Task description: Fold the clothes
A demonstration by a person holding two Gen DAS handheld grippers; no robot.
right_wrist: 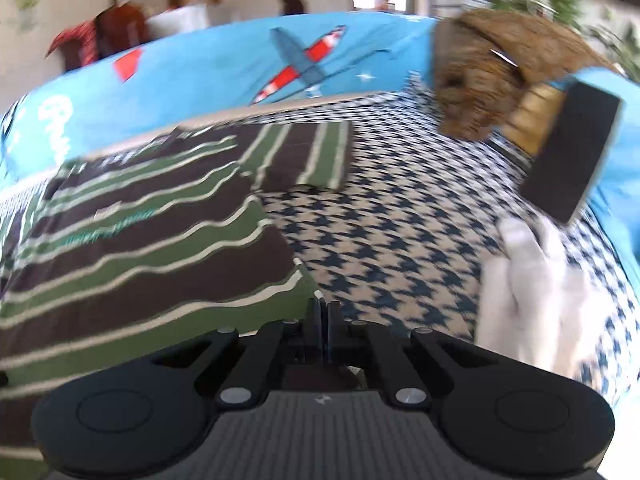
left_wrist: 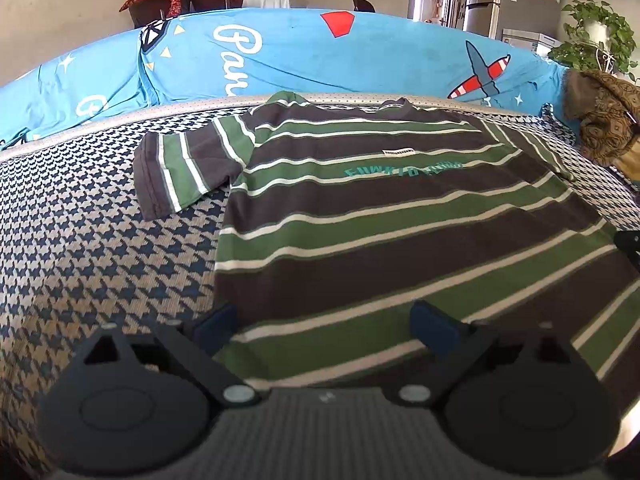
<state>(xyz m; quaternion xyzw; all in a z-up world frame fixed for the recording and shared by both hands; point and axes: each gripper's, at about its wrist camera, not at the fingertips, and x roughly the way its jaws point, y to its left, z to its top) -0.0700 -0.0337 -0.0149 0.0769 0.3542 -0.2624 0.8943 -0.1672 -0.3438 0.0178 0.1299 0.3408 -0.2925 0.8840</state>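
- Shirt point(left_wrist: 360, 216), striped green, brown and white, lies spread flat on the houndstooth cover point(left_wrist: 88, 248), collar toward the far side by the blue sheet point(left_wrist: 300, 52).
- One short sleeve point(left_wrist: 180, 168) sticks out flat on the cover in my left view; teal lettering across the chest, small white label above it.
- My left tongs point(left_wrist: 324, 326) stand wide, nothing between the pads; one blue pad point(left_wrist: 216, 326) sits at the shirt's side edge near the hem, the other over the striped cloth.
- My right tongs point(right_wrist: 323, 312) are pressed together at the shirt's hem corner point(right_wrist: 308, 280); the view is blurred, so I cannot tell whether cloth is pinched between them.
- Right view also shows the other sleeve point(right_wrist: 308, 156) lying out flat on the cover.
- A white gloved hand point(right_wrist: 532, 284) sits at the right of that view, above the cover, well apart from the shirt.
- Brown patterned cloth point(right_wrist: 480, 80) is heaped at the far right corner, beside a dark flat slab point(right_wrist: 568, 148).
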